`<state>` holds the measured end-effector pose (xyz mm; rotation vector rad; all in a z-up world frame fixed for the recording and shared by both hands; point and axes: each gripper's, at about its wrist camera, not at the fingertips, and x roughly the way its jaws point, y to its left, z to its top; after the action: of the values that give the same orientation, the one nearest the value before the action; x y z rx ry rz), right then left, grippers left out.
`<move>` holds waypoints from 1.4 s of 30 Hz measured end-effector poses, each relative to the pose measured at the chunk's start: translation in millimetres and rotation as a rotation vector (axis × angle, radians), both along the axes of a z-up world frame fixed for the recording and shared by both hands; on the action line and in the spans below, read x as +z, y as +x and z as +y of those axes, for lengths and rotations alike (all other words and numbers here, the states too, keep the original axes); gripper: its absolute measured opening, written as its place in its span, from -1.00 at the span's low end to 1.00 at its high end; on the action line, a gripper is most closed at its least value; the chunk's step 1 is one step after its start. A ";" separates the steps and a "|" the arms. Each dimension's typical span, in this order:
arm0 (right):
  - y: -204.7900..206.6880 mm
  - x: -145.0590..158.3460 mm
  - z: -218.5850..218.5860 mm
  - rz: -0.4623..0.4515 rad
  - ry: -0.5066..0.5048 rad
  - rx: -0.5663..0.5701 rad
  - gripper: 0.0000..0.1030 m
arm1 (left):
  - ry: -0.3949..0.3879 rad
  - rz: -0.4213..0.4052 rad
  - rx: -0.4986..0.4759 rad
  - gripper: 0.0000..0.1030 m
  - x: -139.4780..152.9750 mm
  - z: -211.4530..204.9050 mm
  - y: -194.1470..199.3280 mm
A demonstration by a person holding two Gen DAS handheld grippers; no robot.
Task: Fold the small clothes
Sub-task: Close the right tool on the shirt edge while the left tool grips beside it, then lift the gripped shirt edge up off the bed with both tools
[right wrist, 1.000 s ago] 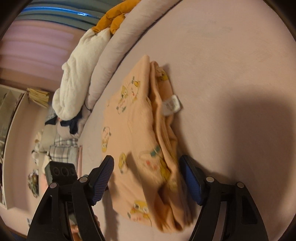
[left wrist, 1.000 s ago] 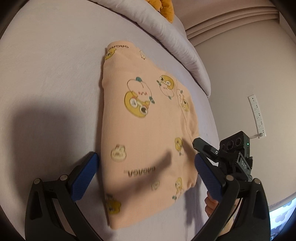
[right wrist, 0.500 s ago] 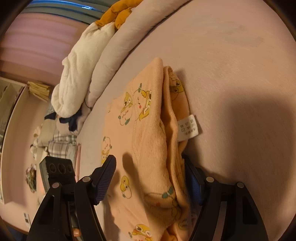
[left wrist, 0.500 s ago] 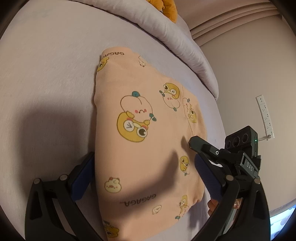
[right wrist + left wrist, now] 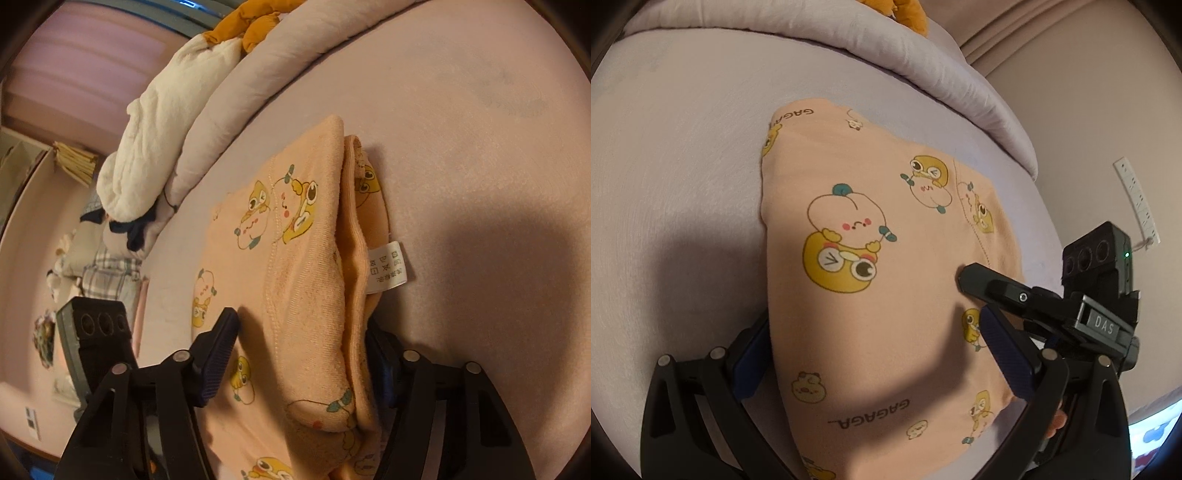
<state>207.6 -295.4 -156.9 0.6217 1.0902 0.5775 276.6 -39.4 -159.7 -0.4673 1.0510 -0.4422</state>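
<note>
A small peach garment (image 5: 886, 295) with yellow cartoon prints lies folded on the lilac bed; it also shows in the right wrist view (image 5: 306, 280), with its stacked folded edges and a white care label (image 5: 388, 267). My left gripper (image 5: 879, 362) is open, its blue-padded fingers straddling the garment's near end. My right gripper (image 5: 303, 354) is open too, its fingers on either side of the folded edge. The right gripper's finger (image 5: 993, 284) also reaches over the garment's right side in the left wrist view.
A rolled lilac duvet (image 5: 886, 48) lies along the far side of the bed (image 5: 683, 147), with a white blanket (image 5: 155, 122) and an orange plush (image 5: 243, 26). A wall with a white power strip (image 5: 1137, 199) is on the right. Clothes lie piled on the floor (image 5: 99, 273).
Both grippers have moved forward and closer to the garment, so it now fills the space between their open fingers. The garment itself has not shifted.
</note>
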 end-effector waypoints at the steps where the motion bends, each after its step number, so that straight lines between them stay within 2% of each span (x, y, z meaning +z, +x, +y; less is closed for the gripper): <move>1: -0.2 0.2 0.4 0.001 0.001 -0.001 0.21 | 0.008 -0.002 0.000 0.99 0.0 -0.9 -0.3; 8: -0.8 -1.8 -2.7 0.004 0.010 -0.004 0.01 | 0.022 -0.007 0.011 0.99 -0.8 -4.0 -1.5; 17: -0.6 -2.5 -4.2 -0.007 0.003 0.003 -0.12 | 0.064 -0.011 0.012 0.95 -1.5 -6.3 1.8; 19: -0.8 -1.9 -3.6 -0.011 -0.003 0.004 -0.13 | 0.070 -0.011 0.024 0.83 -0.5 -4.1 -0.2; 21: -0.8 -2.1 -3.9 -0.013 -0.005 0.005 -0.15 | 0.066 -0.002 0.048 0.55 0.1 1.2 0.2; 23: -0.7 -2.0 -3.9 -0.013 -0.007 0.004 -0.16 | 0.030 0.017 0.067 0.48 -1.3 10.6 0.8; 24: -0.7 -1.8 -3.8 -0.013 -0.009 0.003 -0.16 | 0.034 0.023 0.073 0.36 -1.3 12.3 0.1; 29: -7.4 4.4 7.5 -0.048 -0.090 -0.008 -0.27 | 0.101 0.016 0.081 0.18 1.3 8.8 0.1; 31: -11.2 8.0 13.3 -0.074 -0.134 -0.008 -0.33 | 0.112 0.006 0.087 0.03 2.3 7.4 -0.9; 33: -15.1 11.9 16.7 -0.103 -0.159 -0.009 -0.39 | 0.108 -0.003 0.096 -0.22 4.3 8.9 -4.0; 36: -22.8 18.9 20.0 -0.153 -0.195 -0.011 -0.44 | 0.130 -0.028 0.100 -0.41 9.8 7.1 -10.1; 42: -40.2 34.3 25.8 -0.206 -0.200 -0.008 -0.45 | 0.166 -0.069 0.100 -0.51 24.9 3.3 -25.3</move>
<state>167.4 -269.7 -122.7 0.3832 0.9373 0.5059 251.3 -36.1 -134.8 -0.3523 0.9838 -0.2780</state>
